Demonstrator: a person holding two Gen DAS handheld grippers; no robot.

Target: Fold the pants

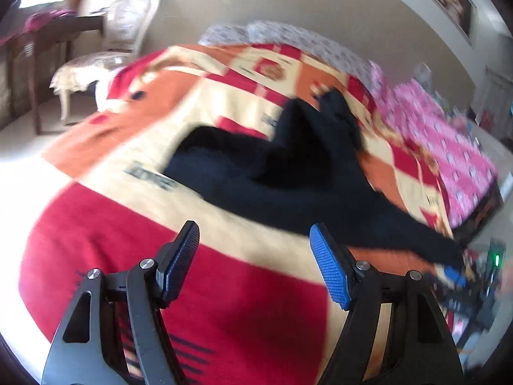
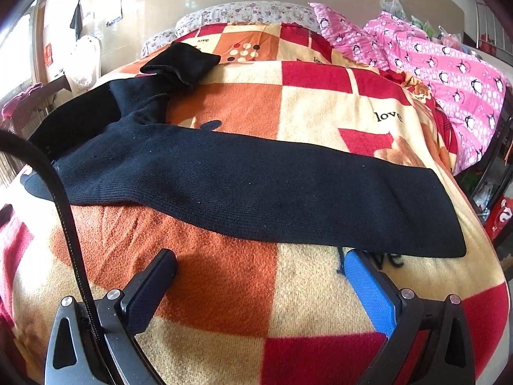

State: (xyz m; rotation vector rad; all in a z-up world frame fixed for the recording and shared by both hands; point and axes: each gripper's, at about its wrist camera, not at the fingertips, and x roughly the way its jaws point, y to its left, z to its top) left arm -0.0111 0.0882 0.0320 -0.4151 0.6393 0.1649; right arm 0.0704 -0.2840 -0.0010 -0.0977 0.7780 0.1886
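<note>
Black pants [image 2: 243, 186] lie spread on a bed under a red, orange and cream checked blanket [image 2: 224, 288]. One leg runs flat across the right wrist view to a hem at the right. The other leg is bunched at the far left. My right gripper [image 2: 261, 255] stands open just short of that flat leg, nothing between its fingers. In the blurred left wrist view the pants [image 1: 288, 173] lie ahead and to the right. My left gripper [image 1: 253, 229] is open over the blanket [image 1: 128, 240], a little short of the cloth and empty.
A pink penguin-print quilt [image 2: 442, 61] is heaped along the bed's right side, with floral pillows [image 2: 243, 11] at the head. A white chair [image 1: 109, 51] and a dark wooden table [image 1: 38, 51] stand beyond the bed's far left corner. A black cable [image 2: 64, 208] crosses the right wrist view.
</note>
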